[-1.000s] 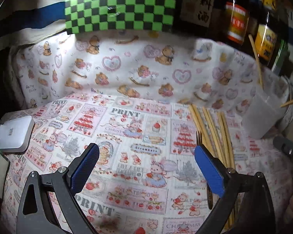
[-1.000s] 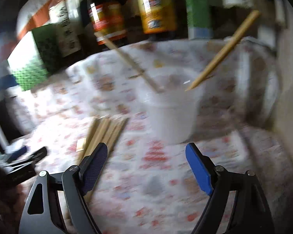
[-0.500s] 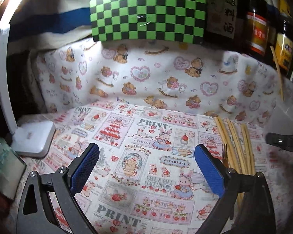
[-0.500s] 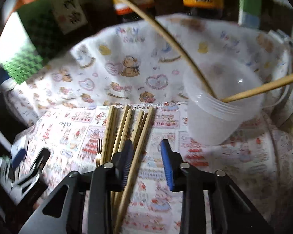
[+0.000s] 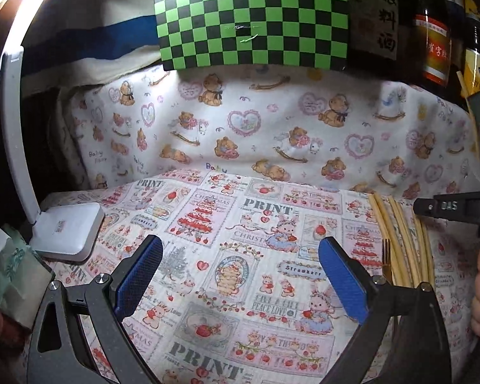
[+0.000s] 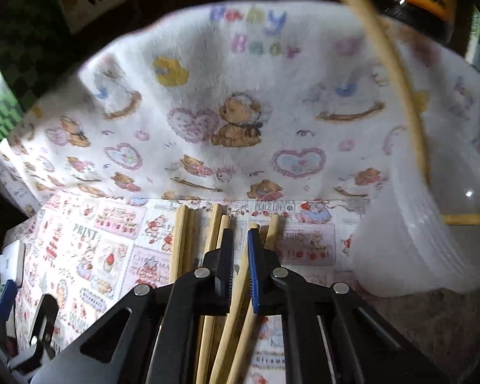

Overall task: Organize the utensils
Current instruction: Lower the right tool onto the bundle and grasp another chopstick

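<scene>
Lying in a row on the worktop (image 6: 118, 224) are about six chopsticks (image 6: 182, 243), left of one translucent cup (image 6: 412, 249) holding two more. The right tongs (image 6: 240, 249) pinch one chopstick from the row; the left tongs (image 5: 240, 275) stand spread, empty, beside one fork (image 5: 386, 257).

The printed cloth (image 5: 240, 256) on the tabletop repeats "PRINT", "CHRISTMAS", "Strawberry" and "PEACE LOVE" among its panels. The teddy-bear cloth (image 6: 240, 112) behind it carries "Baby" in pastel letters, with a second pastel word under it in the right wrist view. A dark bottle (image 5: 376, 12) bears large Chinese characters on a pale label. The black clamp arm (image 5: 454, 206) at the right edge reads "DAS"
</scene>
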{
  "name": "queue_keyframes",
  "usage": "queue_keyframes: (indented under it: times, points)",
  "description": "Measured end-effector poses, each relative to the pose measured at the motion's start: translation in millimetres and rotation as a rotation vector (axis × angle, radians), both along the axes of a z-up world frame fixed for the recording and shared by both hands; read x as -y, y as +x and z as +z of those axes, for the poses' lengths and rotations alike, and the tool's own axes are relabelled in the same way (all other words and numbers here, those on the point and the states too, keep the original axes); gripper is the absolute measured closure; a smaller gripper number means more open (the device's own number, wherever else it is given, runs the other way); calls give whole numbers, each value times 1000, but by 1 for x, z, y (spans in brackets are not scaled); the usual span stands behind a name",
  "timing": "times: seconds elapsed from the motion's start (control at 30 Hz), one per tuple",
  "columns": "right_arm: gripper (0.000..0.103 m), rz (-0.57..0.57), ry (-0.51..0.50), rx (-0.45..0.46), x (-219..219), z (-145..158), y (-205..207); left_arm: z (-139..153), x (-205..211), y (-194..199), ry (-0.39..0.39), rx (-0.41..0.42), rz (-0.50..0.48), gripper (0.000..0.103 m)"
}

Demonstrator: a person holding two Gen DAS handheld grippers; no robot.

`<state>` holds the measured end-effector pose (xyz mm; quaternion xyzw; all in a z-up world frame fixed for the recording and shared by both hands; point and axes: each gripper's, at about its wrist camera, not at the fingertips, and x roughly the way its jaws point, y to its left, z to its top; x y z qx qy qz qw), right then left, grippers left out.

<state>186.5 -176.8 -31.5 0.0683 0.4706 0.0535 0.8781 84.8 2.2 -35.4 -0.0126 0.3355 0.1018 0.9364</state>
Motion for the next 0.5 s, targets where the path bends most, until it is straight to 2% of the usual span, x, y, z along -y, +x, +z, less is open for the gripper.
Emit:
queue_keyframes:
  times: [0.17, 0.4, 0.5]
  points:
    - [94, -7, -24, -33, -2, -8, 13, 2, -2, 0, -43, 1, -2, 6]
    - [94, -15, -22, -53, -7, -11, 24, 3, -7, 1, -60, 2, 12, 6]
    - [94, -7, -54, -64, -15, -14, 28, 3, -7, 1, -60, 2, 10, 6]
